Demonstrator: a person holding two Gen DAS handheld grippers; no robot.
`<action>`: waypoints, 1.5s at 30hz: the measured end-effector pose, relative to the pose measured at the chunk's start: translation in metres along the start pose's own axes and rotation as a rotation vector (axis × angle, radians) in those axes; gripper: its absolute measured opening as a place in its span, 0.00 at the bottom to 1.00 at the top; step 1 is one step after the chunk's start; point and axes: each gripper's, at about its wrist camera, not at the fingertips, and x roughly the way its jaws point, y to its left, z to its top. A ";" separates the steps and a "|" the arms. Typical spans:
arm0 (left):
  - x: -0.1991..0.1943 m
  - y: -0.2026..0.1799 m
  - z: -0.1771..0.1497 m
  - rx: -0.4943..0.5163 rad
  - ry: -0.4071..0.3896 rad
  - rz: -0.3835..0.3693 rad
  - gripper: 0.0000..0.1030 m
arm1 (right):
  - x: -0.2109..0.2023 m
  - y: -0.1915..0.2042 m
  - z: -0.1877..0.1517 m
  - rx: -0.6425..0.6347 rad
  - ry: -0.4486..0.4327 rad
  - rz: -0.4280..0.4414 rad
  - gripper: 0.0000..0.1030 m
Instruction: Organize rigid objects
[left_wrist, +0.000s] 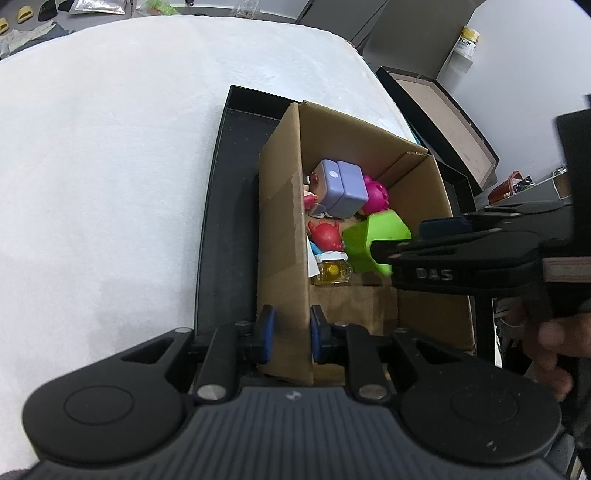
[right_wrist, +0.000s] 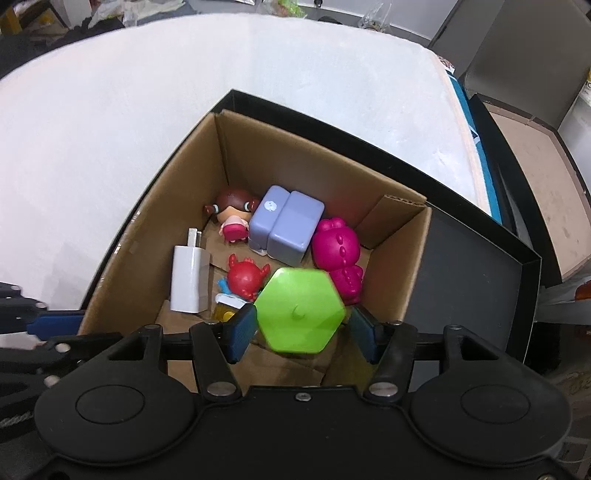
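White cloth covers the table (right_wrist: 110, 110), and nothing loose shows on the part of it in view. Left gripper (left_wrist: 289, 328): its jaws pinch the near-left wall of the box (left_wrist: 284, 206), one blue pad outside and one inside, apparently steadying it. The box stands inside a black tray (right_wrist: 480, 258), toward the tray's left side. Contents, left to right in the right wrist view: a white charger (right_wrist: 190, 278) lying against the left wall; a doll (right_wrist: 232, 214) in the far corner; a red crab (right_wrist: 245, 278) with a small yellow mug (right_wrist: 225, 312) just below it; a lilac block (right_wrist: 286, 229) at centre; a pink figure (right_wrist: 338, 254) beside the right wall. Green hexagon (right_wrist: 299, 310): it sits between the pads of the right gripper (right_wrist: 301, 330), over the near end of the box and slightly blurred. The jaws are spread wider than the piece; a gap shows at the right pad, and contact at the left pad cannot be confirmed. Whether the piece rests on the floor of the box cannot be told from either view. Assessment: sorting appears well advanced, with six items boxed and the hexagon at the point of delivery. Outstanding: confirm the hexagon settles inside, clear the right gripper, release the wall. Clutter beyond the table edge is too small to assess.
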 end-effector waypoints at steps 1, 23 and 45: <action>0.000 -0.001 0.000 0.003 0.000 0.003 0.18 | -0.002 -0.002 0.000 0.009 0.000 0.017 0.55; -0.001 -0.010 -0.001 0.016 0.032 0.077 0.19 | -0.058 -0.059 -0.044 0.154 -0.100 0.137 0.62; -0.054 -0.056 0.017 0.115 -0.001 0.149 0.27 | -0.098 -0.117 -0.130 0.426 -0.235 0.182 0.93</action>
